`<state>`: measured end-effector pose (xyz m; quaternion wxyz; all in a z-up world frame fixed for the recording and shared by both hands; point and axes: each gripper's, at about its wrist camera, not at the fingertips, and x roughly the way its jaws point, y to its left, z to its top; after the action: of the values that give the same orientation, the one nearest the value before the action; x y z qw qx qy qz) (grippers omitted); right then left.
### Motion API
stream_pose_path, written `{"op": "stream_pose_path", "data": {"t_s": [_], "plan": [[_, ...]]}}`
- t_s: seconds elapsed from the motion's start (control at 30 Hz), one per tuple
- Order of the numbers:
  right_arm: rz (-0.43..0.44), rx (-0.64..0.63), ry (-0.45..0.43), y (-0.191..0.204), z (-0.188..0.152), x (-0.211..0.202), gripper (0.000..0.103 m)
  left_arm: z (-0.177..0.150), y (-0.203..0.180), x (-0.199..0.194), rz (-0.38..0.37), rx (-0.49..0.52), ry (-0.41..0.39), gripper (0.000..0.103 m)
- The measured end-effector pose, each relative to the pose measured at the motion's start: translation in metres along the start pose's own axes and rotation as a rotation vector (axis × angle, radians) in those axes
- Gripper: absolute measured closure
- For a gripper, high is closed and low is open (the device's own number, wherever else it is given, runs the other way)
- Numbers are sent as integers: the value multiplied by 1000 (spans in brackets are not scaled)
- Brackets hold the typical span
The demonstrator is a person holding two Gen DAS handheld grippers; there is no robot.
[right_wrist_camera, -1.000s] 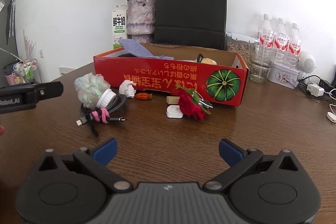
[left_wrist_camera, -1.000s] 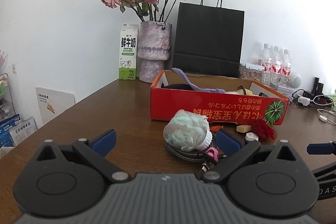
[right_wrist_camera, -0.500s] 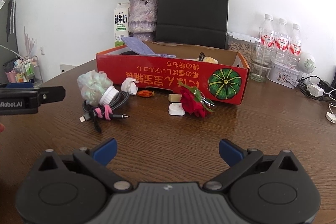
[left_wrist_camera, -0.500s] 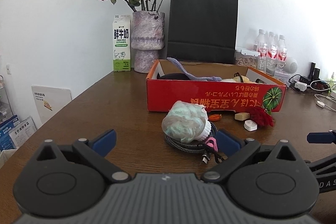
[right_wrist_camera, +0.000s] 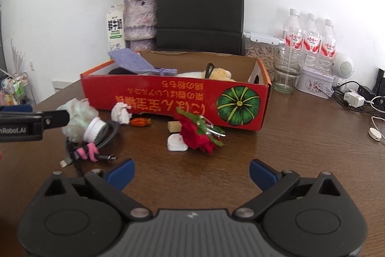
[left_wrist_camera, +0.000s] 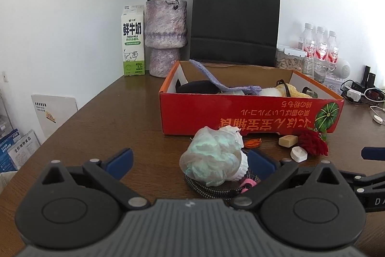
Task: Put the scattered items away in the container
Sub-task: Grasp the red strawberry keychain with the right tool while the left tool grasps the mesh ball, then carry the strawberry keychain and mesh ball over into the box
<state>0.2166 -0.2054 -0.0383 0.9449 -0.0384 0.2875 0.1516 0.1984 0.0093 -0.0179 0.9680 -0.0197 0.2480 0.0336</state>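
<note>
Over the last second the left gripper [left_wrist_camera: 190, 158] had pushed forward and low toward the pale green bath pouf [left_wrist_camera: 213, 161], which had grown larger in its view and now sat between its spread blue fingertips [left_wrist_camera: 120, 159], not yet touched. The pouf rested on a coiled dark cable [right_wrist_camera: 96, 136] bound with a pink tie (the two may lift together, or the pouf alone; that could not be judged). The right gripper [right_wrist_camera: 191, 171] had also crept closer to the clutter, its jaws wide apart and holding nothing, aimed at the red flower [right_wrist_camera: 199, 136] and the white cap [right_wrist_camera: 176, 142] beside it.

The red cardboard box [left_wrist_camera: 250, 116] stood just behind the scattered things, already holding a purple swatter [right_wrist_camera: 134, 62] and a few soft items. Still outside it lay a crumpled tissue [right_wrist_camera: 121, 112], a small orange piece [right_wrist_camera: 140, 122] and a tan block [right_wrist_camera: 174, 125]. The approach suggested the pouf would be gripped first, with most of the tidying still to do.
</note>
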Motion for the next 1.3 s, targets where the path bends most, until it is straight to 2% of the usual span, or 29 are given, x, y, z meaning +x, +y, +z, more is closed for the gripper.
{"op": "stream_pose_path", "data": {"t_s": [0.17, 0.47, 0.57, 0.63, 0.8, 0.93, 1.3], "plan": [[-34, -6, -6, -2, 12, 23, 10, 3, 0, 19, 10, 0, 25, 0], [-46, -12, -22, -2, 31, 55, 25, 5, 1, 36, -40, -34, 58, 1], [-21, -5, -15, -3, 32, 61, 35, 4, 2, 39, -66, -51, 59, 9], [-5, 0, -6, -4, 29, 63, 49, 4, 4, 40, -90, -67, 66, 17], [23, 4, -11, -5, 29, 63, 62, 3, 5, 43, -127, -84, 99, 36], [20, -11, -19, -3, 28, 60, 65, 1, 7, 41, -146, -106, 91, 45], [25, -33, -57, 0, 20, 44, 73, -3, 14, 25, -177, -143, 34, 54]]}}
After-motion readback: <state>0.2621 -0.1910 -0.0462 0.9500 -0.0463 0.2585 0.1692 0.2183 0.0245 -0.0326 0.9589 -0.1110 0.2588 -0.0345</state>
